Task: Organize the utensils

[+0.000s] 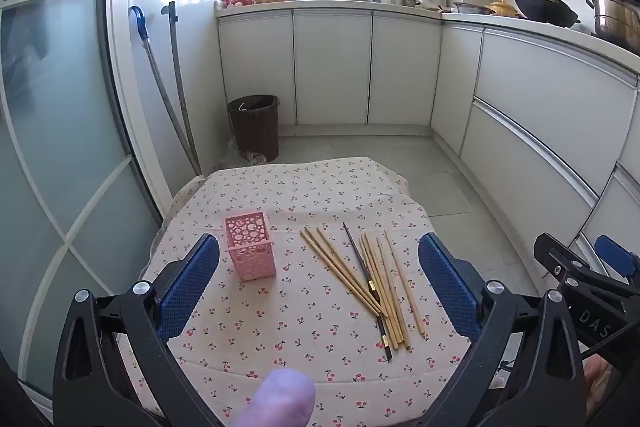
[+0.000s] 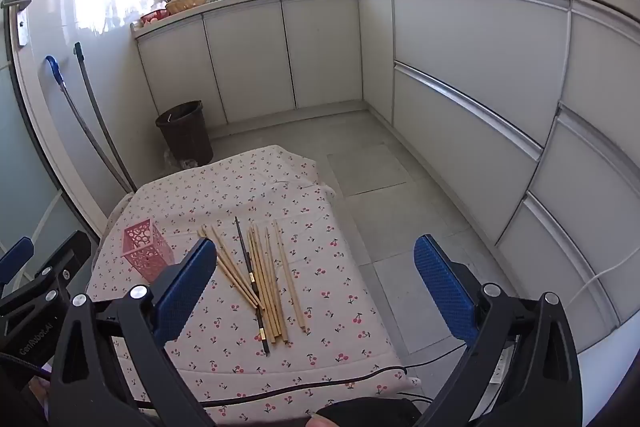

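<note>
Cloth (image 1: pixel 304 343): off-white, small red cherry print. Holder (image 1: pixel 250 246) at 9 o'clock of the sticks: pink, round-hole pattern. Chopsticks (image 1: pixel 376 279): pale wood; one (image 1: pixel 366 279) black with gold bands. Gripper pads (image 1: pixel 188 291): blue, dotted texture, on black frames. Bin (image 1: pixel 255 127) at 12 o'clock: dark brown. Cabinets (image 1: pixel 332 67): white.

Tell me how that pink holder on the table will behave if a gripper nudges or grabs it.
The pink holder stands tall on a narrow base, so a sideways nudge would probably tip it. Its walls are full of cut-out holes and it looks empty, so it is likely light and may slide on the tablecloth. Thin perforated plastic may flex under a hard squeeze.
</note>
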The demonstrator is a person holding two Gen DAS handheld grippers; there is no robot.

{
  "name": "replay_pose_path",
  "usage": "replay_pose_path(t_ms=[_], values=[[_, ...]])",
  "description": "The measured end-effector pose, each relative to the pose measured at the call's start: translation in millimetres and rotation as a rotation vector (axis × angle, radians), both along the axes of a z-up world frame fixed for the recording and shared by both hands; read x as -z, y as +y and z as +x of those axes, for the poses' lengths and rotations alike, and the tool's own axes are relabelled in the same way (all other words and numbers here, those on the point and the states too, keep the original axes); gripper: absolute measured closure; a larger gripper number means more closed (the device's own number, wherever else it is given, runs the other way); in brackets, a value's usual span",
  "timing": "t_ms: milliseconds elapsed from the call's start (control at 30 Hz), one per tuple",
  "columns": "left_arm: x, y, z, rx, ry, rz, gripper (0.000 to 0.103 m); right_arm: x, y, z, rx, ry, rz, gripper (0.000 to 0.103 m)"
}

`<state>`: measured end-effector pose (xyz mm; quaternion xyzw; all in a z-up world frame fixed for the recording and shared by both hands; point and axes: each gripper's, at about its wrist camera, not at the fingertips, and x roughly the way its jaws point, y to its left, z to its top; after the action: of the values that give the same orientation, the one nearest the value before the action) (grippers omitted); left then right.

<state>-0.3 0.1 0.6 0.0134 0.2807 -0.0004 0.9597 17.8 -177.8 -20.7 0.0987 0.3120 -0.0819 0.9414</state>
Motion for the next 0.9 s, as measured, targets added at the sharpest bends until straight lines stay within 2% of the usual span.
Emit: replay_pose_path(t_ms=[133, 167, 900], values=[[-1.8, -8.6, -3.3, 0.005, -0.005, 0.03, 0.007, -0.9, -0.3, 0.6, -0.003, 0.004, -0.004, 0.007], [-1.7, -3.2, -2.0, 0.005, 0.0, 0.006, 0.007, -0.2, -0.9, 1.0, -0.003, 0.006, -0.003, 0.007], [7.0, 1.8, 5.2, 0.0, 0.016, 0.008, 0.007, 7.2, 5.8, 4.8, -0.013, 0.036, 0.005, 0.007]])
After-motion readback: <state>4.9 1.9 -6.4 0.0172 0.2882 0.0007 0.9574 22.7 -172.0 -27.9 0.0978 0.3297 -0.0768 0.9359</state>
